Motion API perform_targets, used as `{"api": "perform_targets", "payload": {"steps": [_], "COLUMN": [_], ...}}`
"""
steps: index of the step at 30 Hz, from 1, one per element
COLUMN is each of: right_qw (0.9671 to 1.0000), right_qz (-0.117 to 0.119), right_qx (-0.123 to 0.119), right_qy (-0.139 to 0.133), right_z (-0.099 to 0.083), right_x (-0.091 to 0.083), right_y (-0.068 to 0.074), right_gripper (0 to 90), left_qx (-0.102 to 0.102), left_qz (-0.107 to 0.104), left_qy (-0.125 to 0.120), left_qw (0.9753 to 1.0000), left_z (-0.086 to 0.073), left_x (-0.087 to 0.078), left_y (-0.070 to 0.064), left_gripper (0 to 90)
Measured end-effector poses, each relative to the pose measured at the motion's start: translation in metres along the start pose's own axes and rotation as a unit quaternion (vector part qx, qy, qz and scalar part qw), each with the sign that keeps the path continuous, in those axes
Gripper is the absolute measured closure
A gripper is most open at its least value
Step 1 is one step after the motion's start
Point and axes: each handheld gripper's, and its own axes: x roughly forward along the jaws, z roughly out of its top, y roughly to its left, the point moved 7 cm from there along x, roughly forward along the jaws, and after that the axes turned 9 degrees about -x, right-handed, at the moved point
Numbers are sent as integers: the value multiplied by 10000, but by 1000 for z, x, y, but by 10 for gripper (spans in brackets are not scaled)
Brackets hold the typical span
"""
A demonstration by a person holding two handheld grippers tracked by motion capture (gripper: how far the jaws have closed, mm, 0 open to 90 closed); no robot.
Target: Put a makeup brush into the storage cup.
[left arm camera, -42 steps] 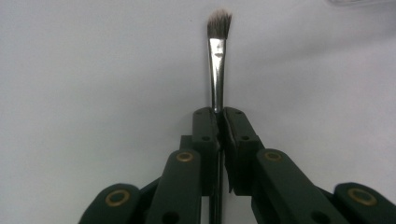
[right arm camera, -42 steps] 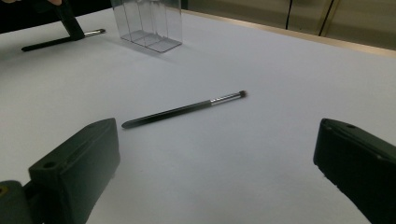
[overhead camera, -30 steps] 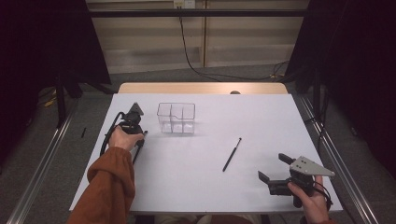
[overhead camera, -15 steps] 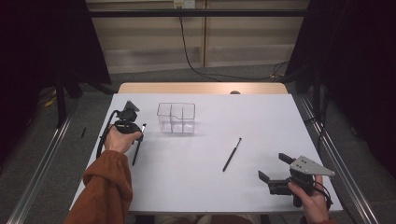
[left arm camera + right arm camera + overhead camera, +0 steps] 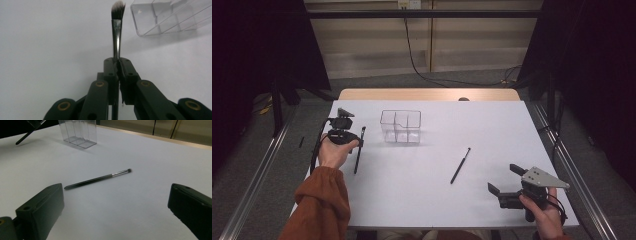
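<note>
My left gripper (image 5: 357,137) (image 5: 117,62) is shut on the metal ferrule of a black makeup brush (image 5: 359,152) (image 5: 117,22), left of a clear compartmented box (image 5: 400,126) (image 5: 172,15) (image 5: 77,132). The white-tipped bristles point past the jaws, and in the right gripper view the held brush (image 5: 27,133) slopes over the table. A second thin black brush (image 5: 460,165) (image 5: 97,178) lies flat on the white table (image 5: 437,205), right of centre. My right gripper (image 5: 503,178) (image 5: 116,195) stands open near the front right corner, jaws spread wide toward that lying brush, nothing between them.
The clear box stands upright at the back centre of the table. A wooden strip (image 5: 427,94) borders the far edge. Metal rails (image 5: 582,180) run along both sides of the table. A black cable (image 5: 422,65) trails across the floor behind it.
My left hand has drawn the gripper and its brush leftward and slightly toward me, away from the clear box. The right gripper has stayed put.
</note>
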Motion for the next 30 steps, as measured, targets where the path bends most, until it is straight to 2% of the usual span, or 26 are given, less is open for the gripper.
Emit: {"api": "perform_targets", "payload": {"steps": [7,10,14,16,19,24,26,30], "right_qw": [10000,10000,10000,10000,10000,10000,10000,10000], "right_qz": [6,5,0,-6,3,-4,0,5], "right_qx": [2,3,-4,-2,0,-4,-7,-4], "right_qy": [-5,-10,-5,1,-6,-20,-20,-27], "right_z": [0,0,0,0,0,1,1,1], "right_x": [-1,-1,-1,-1,-1,-1,-1,-1], "right_y": [0,0,0,0,0,0,0,0], "right_gripper": [0,0,0,0,0,0,0,0], "left_qx": [124,221,250,346,333,421,495,507], "left_qz": [-255,-356,-439,-389,-477,-655,-711,-855], "left_qy": [-420,-575,-783,-1011,-1282,-1533,-1641,-1883], "left_qw": [9987,9975,9956,9935,9900,9851,9826,9771], "left_z": [1,0,-2,-2,-2,-4,-5,-6], "left_x": [-10,-13,-17,-20,-25,-31,-34,-39], "left_y": [-5,-6,-7,-6,-6,-7,-8,-11], "left_gripper": [848,848,848,848,848,848,848,848]}}
